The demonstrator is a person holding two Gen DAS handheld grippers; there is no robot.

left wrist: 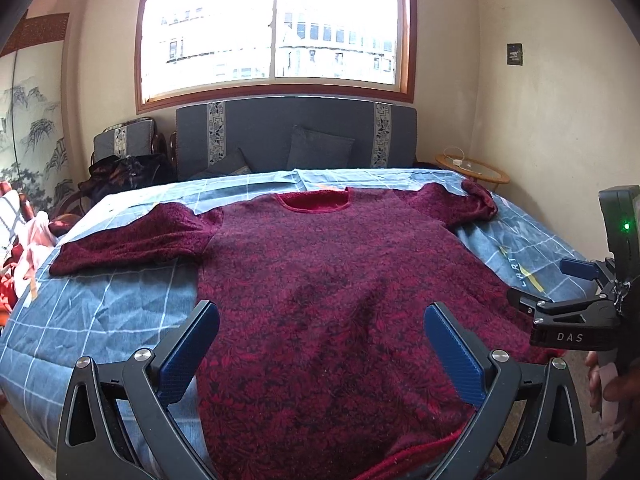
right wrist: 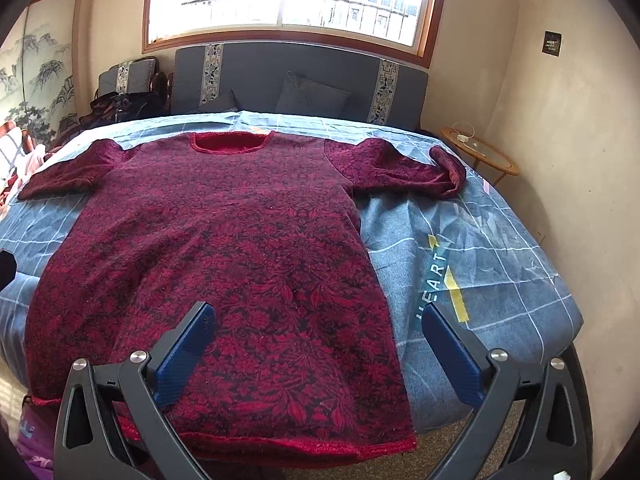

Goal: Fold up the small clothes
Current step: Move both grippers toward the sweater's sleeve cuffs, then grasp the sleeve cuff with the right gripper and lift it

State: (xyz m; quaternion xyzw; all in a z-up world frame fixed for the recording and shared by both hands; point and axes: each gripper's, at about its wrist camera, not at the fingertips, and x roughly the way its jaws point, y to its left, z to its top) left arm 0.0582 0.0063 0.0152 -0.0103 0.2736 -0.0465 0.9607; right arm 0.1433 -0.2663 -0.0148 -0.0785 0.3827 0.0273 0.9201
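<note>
A dark red patterned sweater (left wrist: pixel 332 280) lies flat on the bed, neck toward the headboard, both sleeves spread out sideways. It also shows in the right wrist view (right wrist: pixel 224 248). My left gripper (left wrist: pixel 320 320) is open and empty above the sweater's lower left part. My right gripper (right wrist: pixel 316 320) is open and empty above the sweater's lower right edge, near the hem (right wrist: pixel 280 446). The right gripper also shows from the side in the left wrist view (left wrist: pixel 552 284). The right sleeve's cuff (right wrist: pixel 450 172) is folded back on itself.
The bed has a blue checked cover (right wrist: pixel 480 264) and a grey headboard (right wrist: pixel 280 76) with cushions. A small round table (right wrist: pixel 480 152) stands at the right wall. Loose clothes (left wrist: pixel 24 256) lie at the left. A chair with dark cloth (left wrist: pixel 124 168) stands back left.
</note>
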